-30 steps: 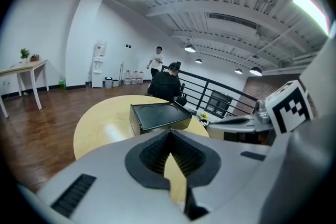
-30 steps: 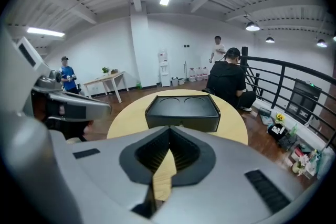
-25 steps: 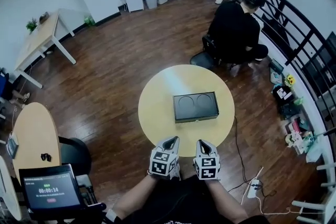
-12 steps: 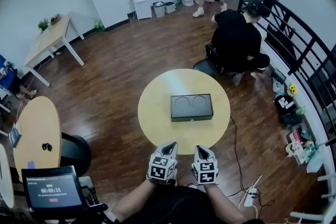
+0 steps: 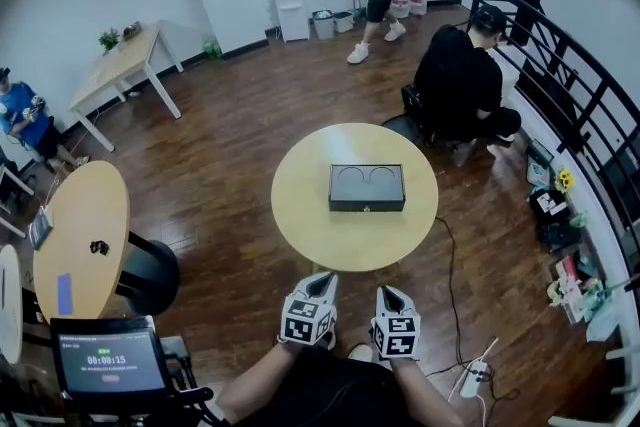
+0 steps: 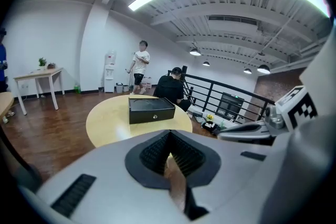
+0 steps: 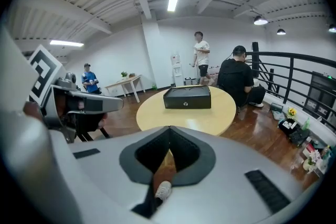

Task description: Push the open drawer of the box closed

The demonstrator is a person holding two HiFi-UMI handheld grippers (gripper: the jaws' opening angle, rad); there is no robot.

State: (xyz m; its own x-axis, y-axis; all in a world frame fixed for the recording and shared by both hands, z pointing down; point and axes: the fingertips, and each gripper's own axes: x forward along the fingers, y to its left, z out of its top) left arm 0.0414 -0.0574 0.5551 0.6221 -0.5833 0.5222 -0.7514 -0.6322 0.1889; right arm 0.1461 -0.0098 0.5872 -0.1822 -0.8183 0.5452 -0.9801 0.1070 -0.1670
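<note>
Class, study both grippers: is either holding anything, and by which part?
Nothing is held. The left gripper and right gripper are both shut and empty, away from the black rectangular box on the round yellow table.

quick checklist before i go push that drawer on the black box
1. Black box on the round table, knob facing the tongs: ok.
2. Left tongs shut and empty: ok.
3. Right tongs shut and empty: ok.
4. Tongs within reach of the box: not ok; both hang short of the table's near edge.
5. Drawer standing open: cannot tell; its front looks flush in both gripper views.
6. Seated person apart from the table: ok.
</note>
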